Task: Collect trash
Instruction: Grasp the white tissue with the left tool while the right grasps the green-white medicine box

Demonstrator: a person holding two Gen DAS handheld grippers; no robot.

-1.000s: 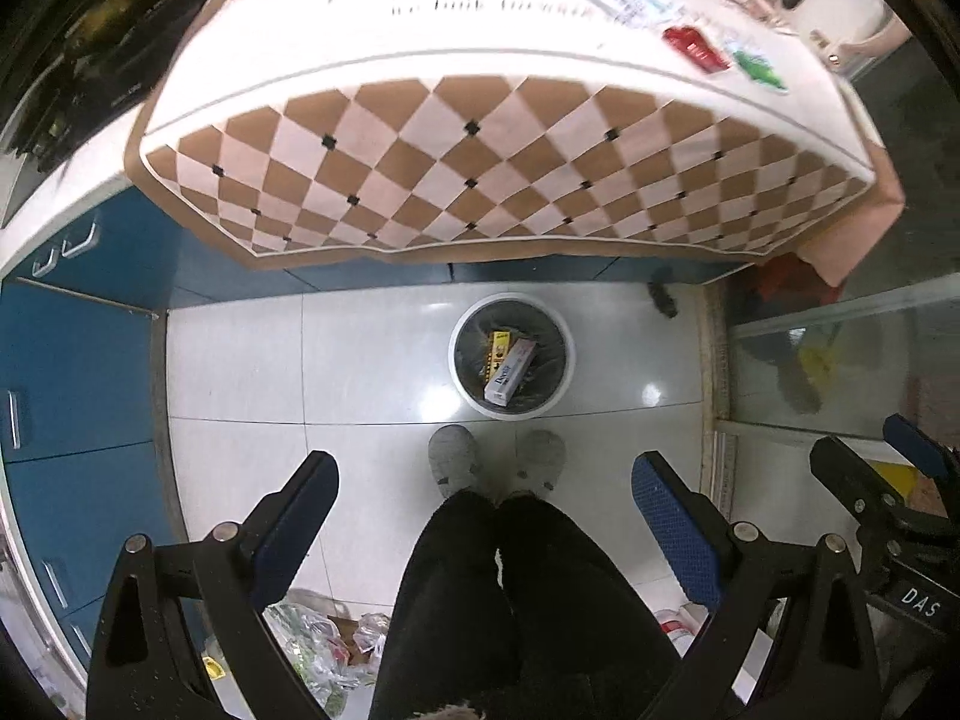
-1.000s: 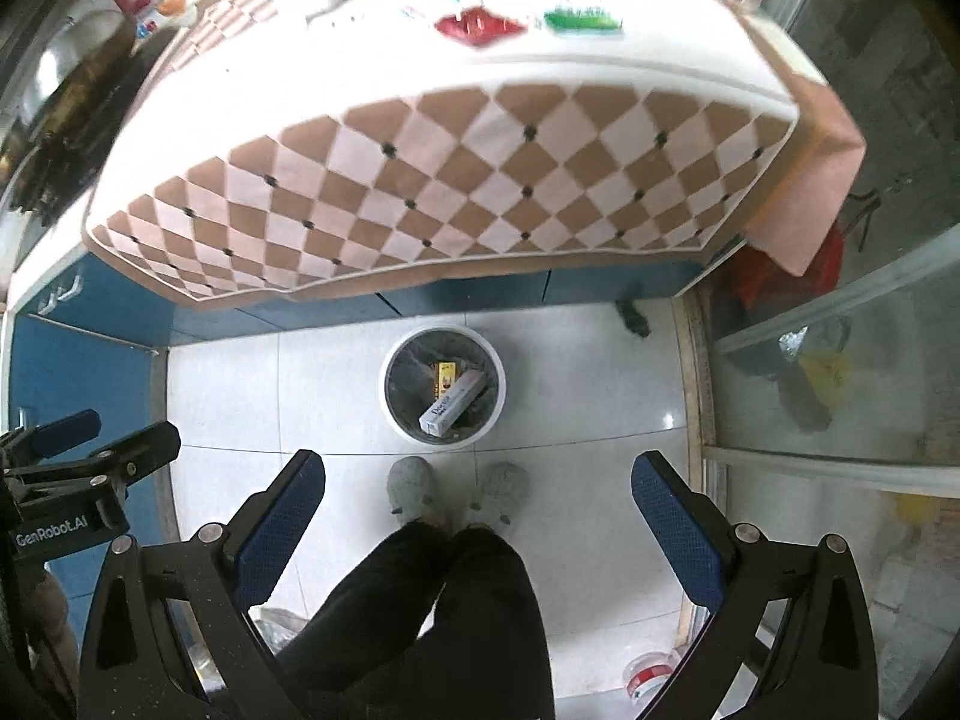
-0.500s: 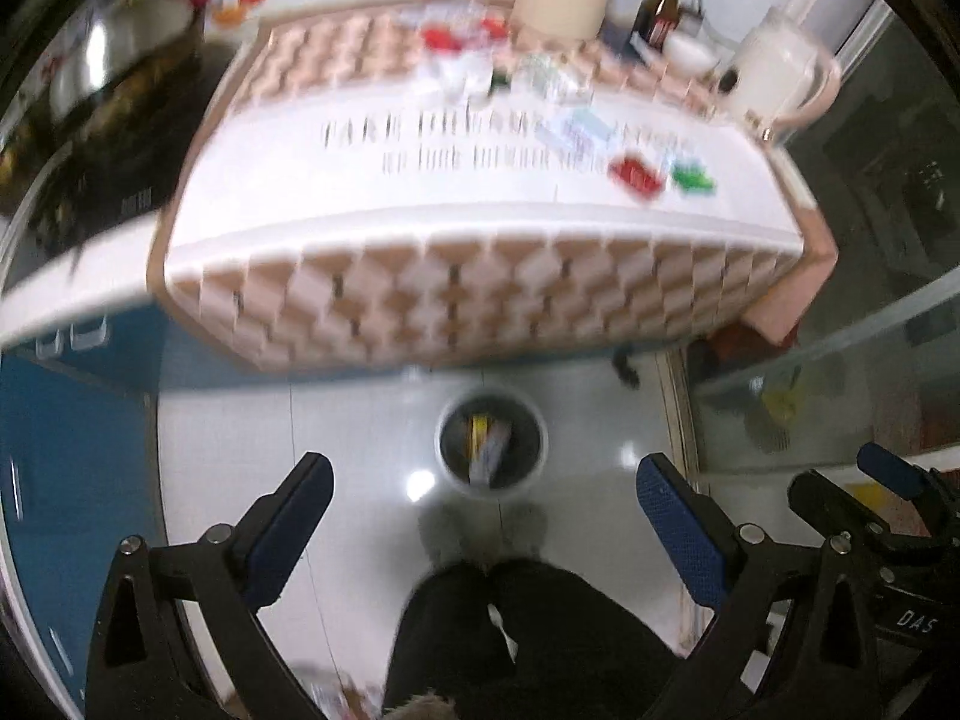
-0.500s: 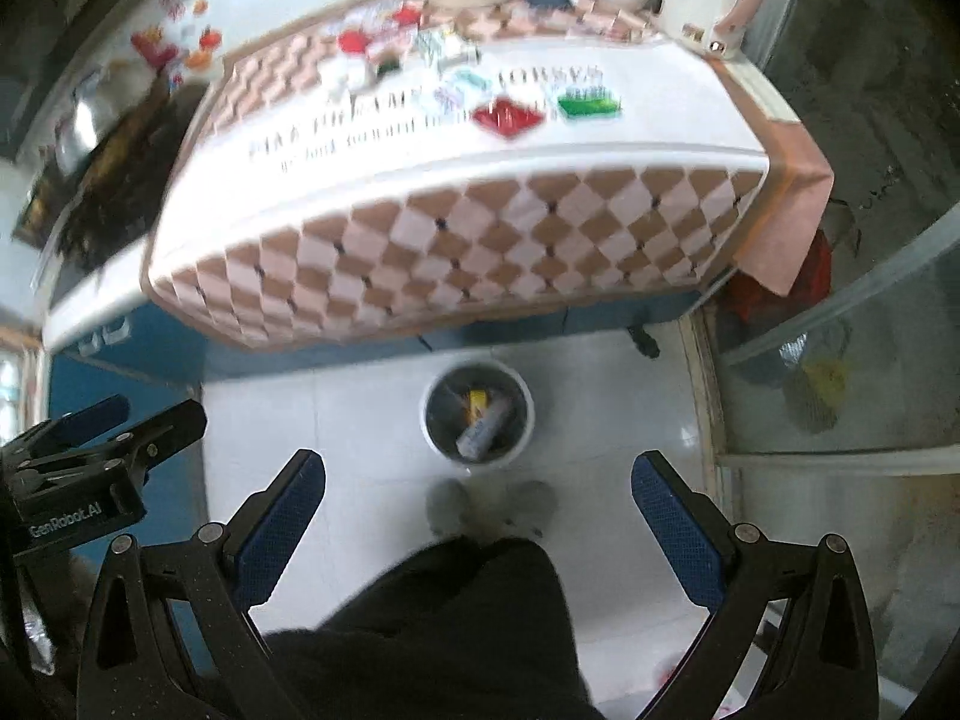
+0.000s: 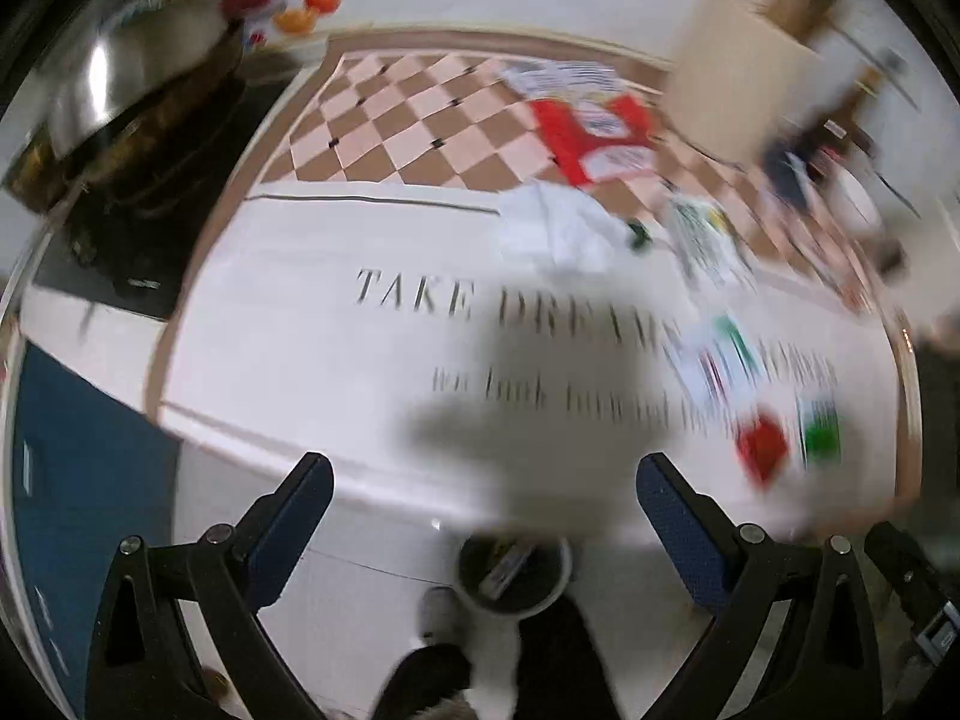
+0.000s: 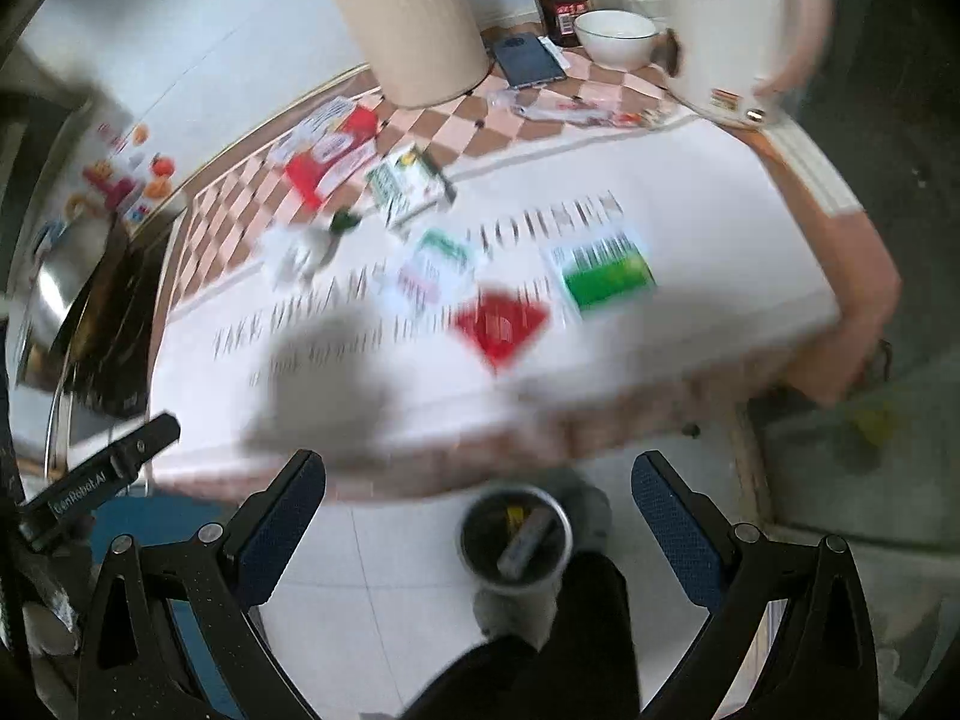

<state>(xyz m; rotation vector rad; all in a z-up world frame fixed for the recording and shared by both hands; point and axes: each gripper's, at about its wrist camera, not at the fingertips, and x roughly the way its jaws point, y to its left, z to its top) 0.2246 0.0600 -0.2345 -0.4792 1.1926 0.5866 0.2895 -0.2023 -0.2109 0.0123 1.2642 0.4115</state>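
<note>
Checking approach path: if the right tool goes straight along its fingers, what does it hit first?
The right tool is open and empty. Straight ahead lies the near edge of the tablecloth, short of the red wrapper. The bin sits below that line. Motion blur leaves depth uncertain.

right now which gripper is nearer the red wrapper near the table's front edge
Right, as a judgement. The red wrapper lies ahead and above the open right gripper, roughly centred. In the left view the red wrapper sits off to the right of the open left gripper.
</note>
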